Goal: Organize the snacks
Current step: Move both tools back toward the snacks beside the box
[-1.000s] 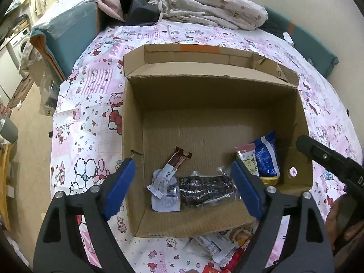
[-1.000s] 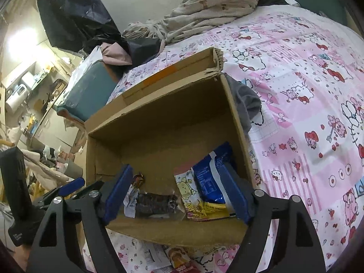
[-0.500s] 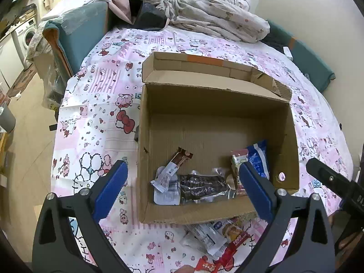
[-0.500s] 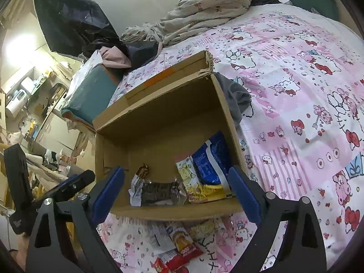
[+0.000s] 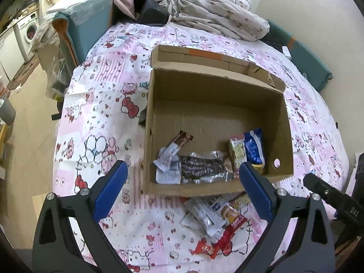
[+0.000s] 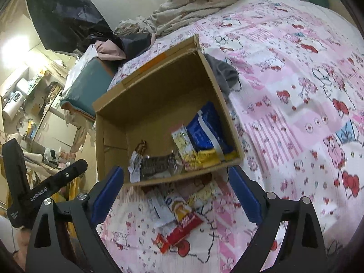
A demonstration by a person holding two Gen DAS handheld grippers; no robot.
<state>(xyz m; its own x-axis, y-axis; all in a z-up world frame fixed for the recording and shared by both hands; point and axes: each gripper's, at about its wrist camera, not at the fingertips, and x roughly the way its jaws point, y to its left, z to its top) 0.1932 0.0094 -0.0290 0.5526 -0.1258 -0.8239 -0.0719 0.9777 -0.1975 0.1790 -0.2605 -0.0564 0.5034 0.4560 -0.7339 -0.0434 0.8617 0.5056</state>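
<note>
- On a bed covered by a pink cartoon-print sheet (image 5: pixel 95 104) sits an open cardboard box (image 5: pixel 216 188), its flaps folded outward.
- Inside the box, along the near wall, lie a brown stick packet (image 5: pixel 179 144), a dark foil-wrapped snack (image 5: pixel 201 166), a yellow-green packet (image 5: pixel 237 153) and a blue packet (image 5: pixel 254 147).
- Just outside the near wall, a small heap of loose snacks (image 5: pixel 216 225) rests on the sheet, including a red wrapper (image 6: pixel 182 229).
- Left gripper (image 5: pixel 180 184) hangs above the box's near edge, blue pads spread wide, holding nothing.
- Right gripper (image 6: pixel 176 190) hangs over the same heap, pads equally wide apart and empty.
- Crumpled bedding (image 5: pixel 216 20) lies at the far end.
</note>
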